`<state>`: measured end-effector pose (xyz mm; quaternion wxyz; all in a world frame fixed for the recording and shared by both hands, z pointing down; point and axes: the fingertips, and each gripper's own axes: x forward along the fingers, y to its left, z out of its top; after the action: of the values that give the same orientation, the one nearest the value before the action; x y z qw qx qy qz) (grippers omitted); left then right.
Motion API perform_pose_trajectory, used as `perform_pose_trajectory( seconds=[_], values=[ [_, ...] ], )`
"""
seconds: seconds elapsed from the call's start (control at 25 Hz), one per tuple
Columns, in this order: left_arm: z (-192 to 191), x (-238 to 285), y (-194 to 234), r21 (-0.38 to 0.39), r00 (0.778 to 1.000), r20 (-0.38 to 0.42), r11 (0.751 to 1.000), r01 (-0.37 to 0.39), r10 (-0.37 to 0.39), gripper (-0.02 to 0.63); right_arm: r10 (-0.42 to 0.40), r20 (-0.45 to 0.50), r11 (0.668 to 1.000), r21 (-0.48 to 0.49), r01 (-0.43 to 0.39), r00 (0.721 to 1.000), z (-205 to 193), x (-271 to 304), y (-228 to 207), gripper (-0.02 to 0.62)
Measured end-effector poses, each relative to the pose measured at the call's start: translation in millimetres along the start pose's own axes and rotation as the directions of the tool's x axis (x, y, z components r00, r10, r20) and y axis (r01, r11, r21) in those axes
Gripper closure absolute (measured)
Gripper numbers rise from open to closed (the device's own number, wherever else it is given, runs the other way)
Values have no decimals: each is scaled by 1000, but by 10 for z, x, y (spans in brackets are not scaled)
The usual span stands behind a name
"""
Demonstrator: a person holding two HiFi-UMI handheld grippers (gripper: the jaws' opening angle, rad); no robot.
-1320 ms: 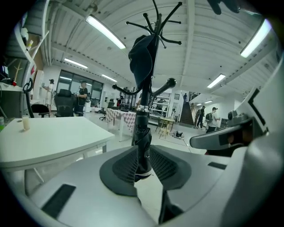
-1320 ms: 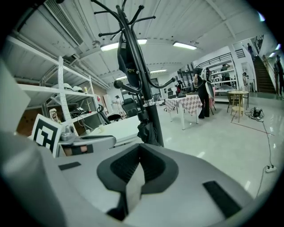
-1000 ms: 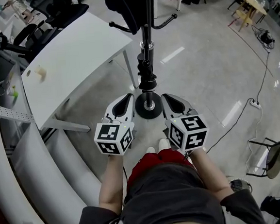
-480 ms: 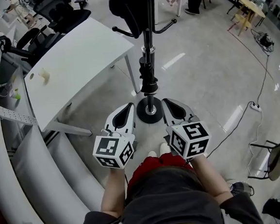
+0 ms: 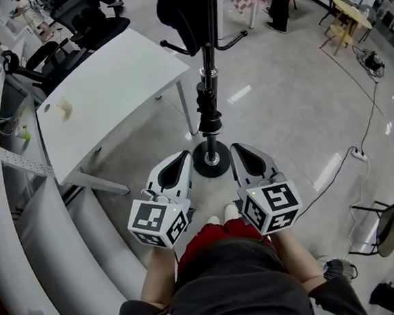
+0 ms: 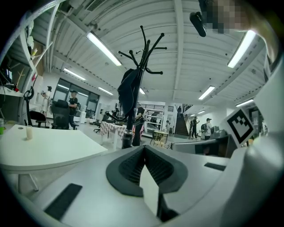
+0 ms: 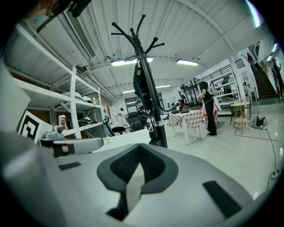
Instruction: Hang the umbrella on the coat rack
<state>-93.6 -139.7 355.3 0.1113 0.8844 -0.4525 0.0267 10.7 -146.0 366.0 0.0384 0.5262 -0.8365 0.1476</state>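
The umbrella (image 5: 181, 14), which I judge the dark, limp, folded shape to be, hangs from an upper hook of the coat rack (image 5: 208, 84), close along its thin black metal pole, so the task looks finished. Just in front of the rack's round base (image 5: 202, 165), one on either side of it, the left gripper (image 5: 177, 165) and the right gripper (image 5: 246, 157) point toward the pole. Both have their ribbed dark pads (image 6: 133, 166) pressed together on nothing, probably because no grip is needed now.
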Motion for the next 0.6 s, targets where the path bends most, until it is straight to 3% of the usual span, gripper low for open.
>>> perform_pose_trajectory(
  seconds=[0.6],
  values=[
    [85,-211,-137,-14,1000,24,1000,10,-10,592,59,126,997,-59,-52,990,278,-374,244,577]
  ],
)
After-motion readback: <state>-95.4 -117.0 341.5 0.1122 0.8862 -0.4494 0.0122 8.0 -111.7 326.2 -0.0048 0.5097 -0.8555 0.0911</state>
